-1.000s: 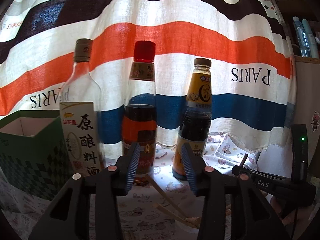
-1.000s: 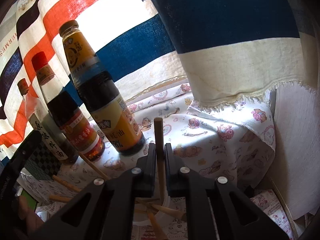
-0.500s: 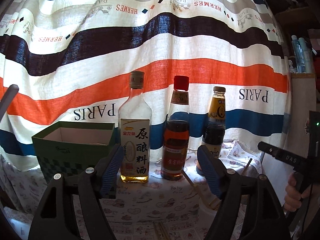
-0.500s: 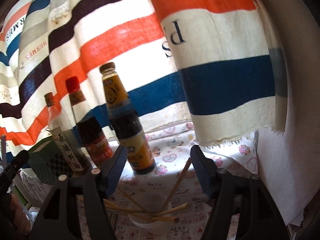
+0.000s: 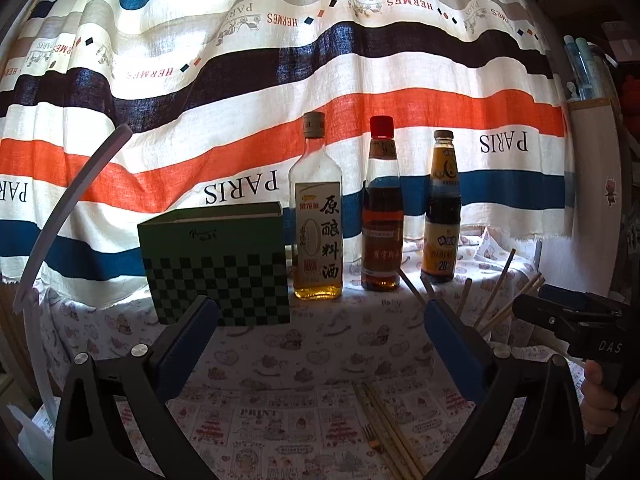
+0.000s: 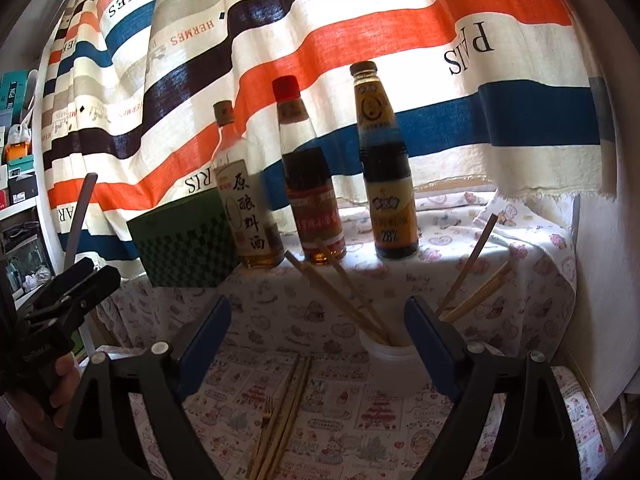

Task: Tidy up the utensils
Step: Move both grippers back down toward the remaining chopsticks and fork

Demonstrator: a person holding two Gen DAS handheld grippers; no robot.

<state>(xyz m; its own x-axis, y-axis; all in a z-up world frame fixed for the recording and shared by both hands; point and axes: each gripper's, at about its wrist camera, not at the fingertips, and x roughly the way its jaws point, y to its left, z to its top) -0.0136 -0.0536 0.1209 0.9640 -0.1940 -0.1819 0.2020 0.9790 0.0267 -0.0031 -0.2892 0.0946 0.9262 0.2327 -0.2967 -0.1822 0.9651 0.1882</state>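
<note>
1. Left gripper (image 5: 320, 320): jaws opening, nothing between them.
2. Right gripper (image 6: 318, 320): jaws opening, empty.
3. White cup (image 6: 394, 354) stands just ahead of the right gripper, several chopsticks (image 6: 340, 288) leaning in it.
4. More loose chopsticks (image 6: 286, 404) and a fork (image 6: 266, 416) lie flat on the tablecloth (image 6: 280, 304) between both grippers.

I am looking at a home corner: a table under a cartoon-printed cotton tablecloth (image 5: 280, 344), backed by a striped orange, blue and white curtain (image 5: 280, 80). Three glass condiment bottles (image 5: 318, 220) stand there, with stacked storage boxes (image 6: 16, 120) beside.
</note>
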